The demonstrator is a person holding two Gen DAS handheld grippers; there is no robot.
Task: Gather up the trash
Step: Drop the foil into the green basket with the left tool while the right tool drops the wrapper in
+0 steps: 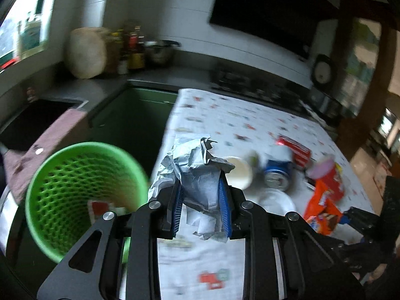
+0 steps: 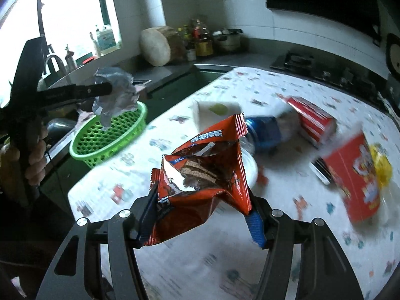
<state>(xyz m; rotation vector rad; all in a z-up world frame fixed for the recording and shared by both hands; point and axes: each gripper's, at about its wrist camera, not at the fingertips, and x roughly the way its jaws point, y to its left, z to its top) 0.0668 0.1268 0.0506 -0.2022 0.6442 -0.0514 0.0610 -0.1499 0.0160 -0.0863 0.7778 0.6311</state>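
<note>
Both grippers carry trash toward the green bin.

The bench (image 2: 195,255), under a patterned cloth, holds a red box (image 2: 355,175), a carton (image 2: 312,122), a blue can (image 2: 265,132) and a white cup (image 1: 238,172), all uncollected. The bin (image 1: 75,175) sits off its left edge. The left gripper (image 1: 201,200), fingers clamped on crumpled paper (image 1: 197,172), hangs just beside the bin's rim; the next move likely calls for shifting over the opening, then releasing. The right gripper (image 2: 202,215), fingers fairly wide yet pinching a torn wrapper (image 2: 210,172), is above the bench, well apart from the bin.
</note>
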